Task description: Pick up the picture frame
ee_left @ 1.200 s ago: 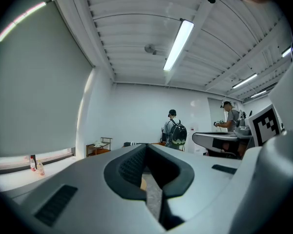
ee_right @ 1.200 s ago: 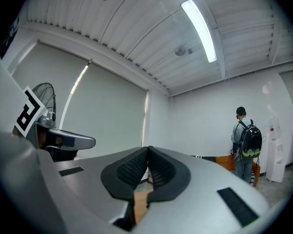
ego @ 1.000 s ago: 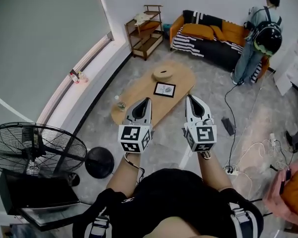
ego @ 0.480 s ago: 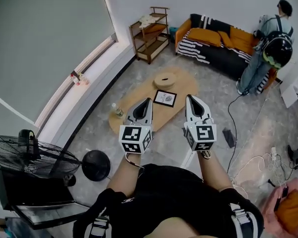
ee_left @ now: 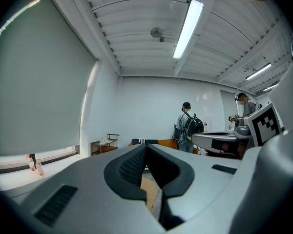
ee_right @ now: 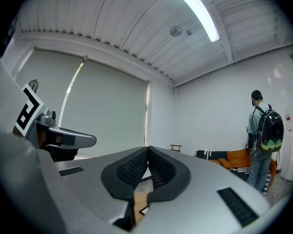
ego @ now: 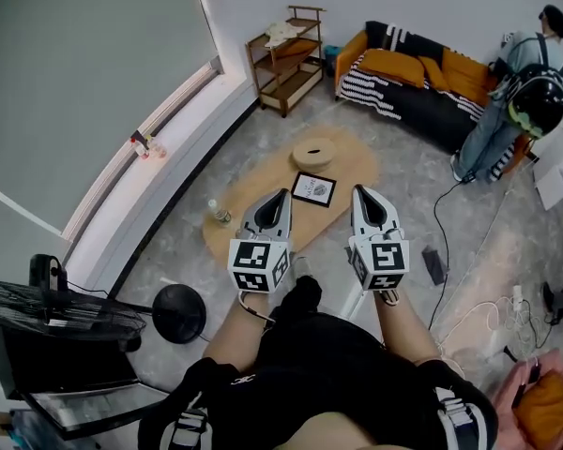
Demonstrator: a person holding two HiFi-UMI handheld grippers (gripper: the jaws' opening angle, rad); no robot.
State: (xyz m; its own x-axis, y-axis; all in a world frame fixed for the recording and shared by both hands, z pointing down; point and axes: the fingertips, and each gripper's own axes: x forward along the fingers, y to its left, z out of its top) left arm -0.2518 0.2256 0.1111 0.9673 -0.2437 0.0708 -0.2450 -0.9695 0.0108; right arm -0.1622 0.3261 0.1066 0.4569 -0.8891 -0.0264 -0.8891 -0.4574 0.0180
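Observation:
A black picture frame (ego: 313,188) lies flat on the low oval wooden table (ego: 263,216), just in front of a round wooden dish (ego: 312,151). My left gripper (ego: 280,196) and right gripper (ego: 359,193) are held side by side, level, near the table's close edge and short of the frame. Both are shut with nothing between the jaws. In the left gripper view the jaw tips (ee_left: 146,146) meet, with a strip of table showing below. In the right gripper view the jaws (ee_right: 147,151) are also shut, with the frame's corner (ee_right: 142,209) under them.
A small bottle (ego: 214,210) stands on the table's left end. A black fan (ego: 61,303) and its round base (ego: 179,312) are at the lower left. A wooden shelf (ego: 284,59), an orange sofa (ego: 422,71) and a person with a backpack (ego: 525,101) are beyond. Cables (ego: 493,293) lie at right.
I have walked toward the table with both grippers; the table and frame sit nearer the gripper tips, and the fan has slid down and left in the head view. Both jaws stay shut.

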